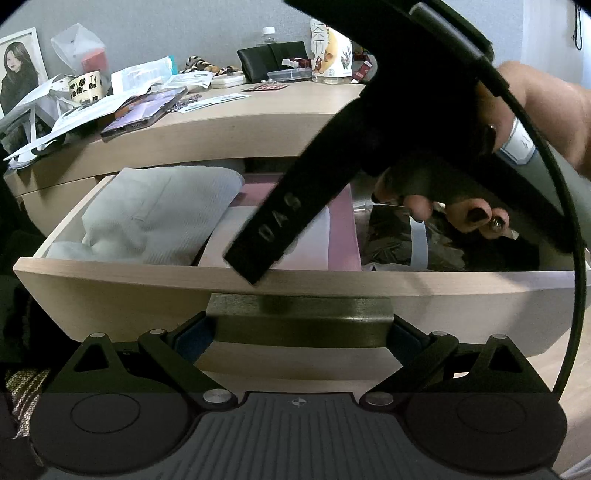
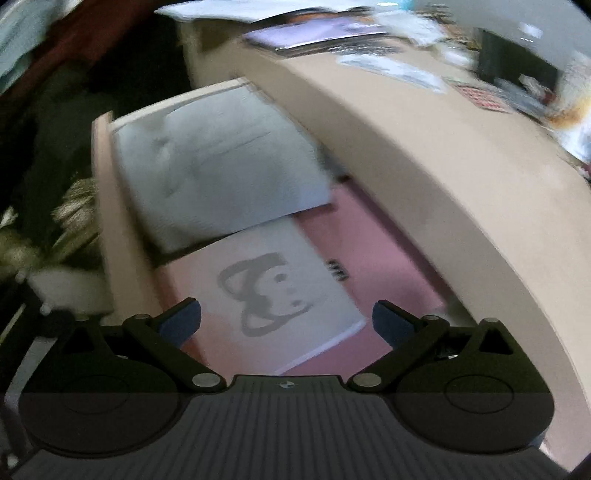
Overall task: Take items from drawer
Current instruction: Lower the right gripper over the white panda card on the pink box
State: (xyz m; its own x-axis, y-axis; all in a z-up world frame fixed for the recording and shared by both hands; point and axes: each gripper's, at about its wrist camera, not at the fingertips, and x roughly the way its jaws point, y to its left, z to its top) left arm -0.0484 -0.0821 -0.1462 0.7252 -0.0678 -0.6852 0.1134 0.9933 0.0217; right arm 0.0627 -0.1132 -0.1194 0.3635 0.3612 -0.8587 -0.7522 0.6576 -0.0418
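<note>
The left gripper [image 1: 299,334] is angled downward at the drawer [image 1: 147,291] front, its jaws closed on the metal handle [image 1: 299,308]. The right gripper [image 2: 286,321] is tilted steeply over the open drawer, jaws spread wide and gripping nothing. Beneath it, a white sheet [image 2: 280,291] printed with a grey figure is seen on pink paper [image 2: 376,251], beside a folded white cloth [image 2: 214,166].

A grey wall [image 1: 155,26] backs the cluttered (paper-strewn) light wooden desk [image 1: 258,122].

"DAS" on black gripper arm [image 1: 280,218]; "茶" on bottle [image 1: 330,51].
</note>
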